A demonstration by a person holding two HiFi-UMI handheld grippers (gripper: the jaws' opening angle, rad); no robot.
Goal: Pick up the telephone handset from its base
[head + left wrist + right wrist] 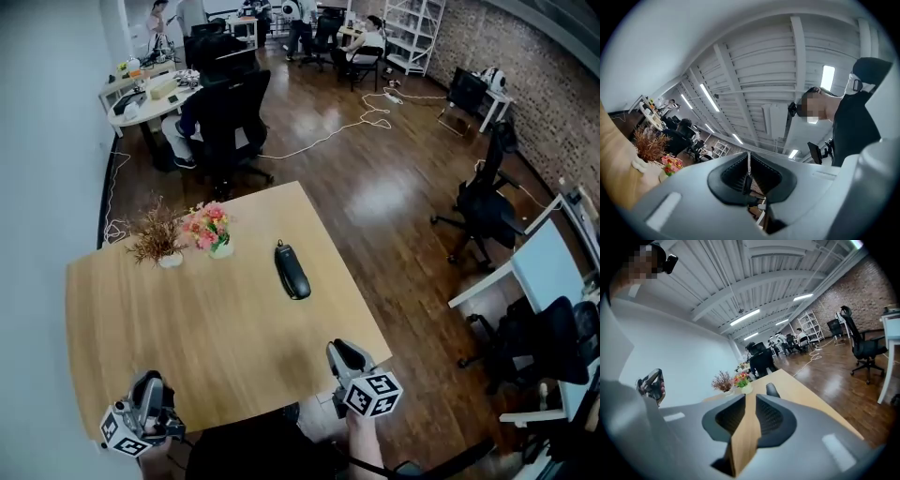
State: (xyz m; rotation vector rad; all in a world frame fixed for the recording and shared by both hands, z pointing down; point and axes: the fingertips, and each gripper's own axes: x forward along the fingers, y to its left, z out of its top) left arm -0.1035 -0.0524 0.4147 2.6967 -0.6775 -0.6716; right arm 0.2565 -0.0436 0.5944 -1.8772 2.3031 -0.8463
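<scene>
The black telephone (292, 270), handset lying on its base, rests on the wooden table (187, 328) towards the far right. Both grippers hover at the near edge, well short of it. My left gripper (145, 410) is at the near left corner; in the left gripper view it (749, 157) tilts up towards the ceiling, jaws together with nothing in them. My right gripper (349, 359) is at the near right corner. In the right gripper view it (749, 398) faces the telephone (772, 390) across the table, jaws a narrow gap apart and empty.
A pot of pink flowers (210, 230) and a dried brown plant (156, 236) stand at the table's far left. Beyond the table are a wooden floor, black office chairs (230, 127), cables and other desks. The table's right edge drops off close to my right gripper.
</scene>
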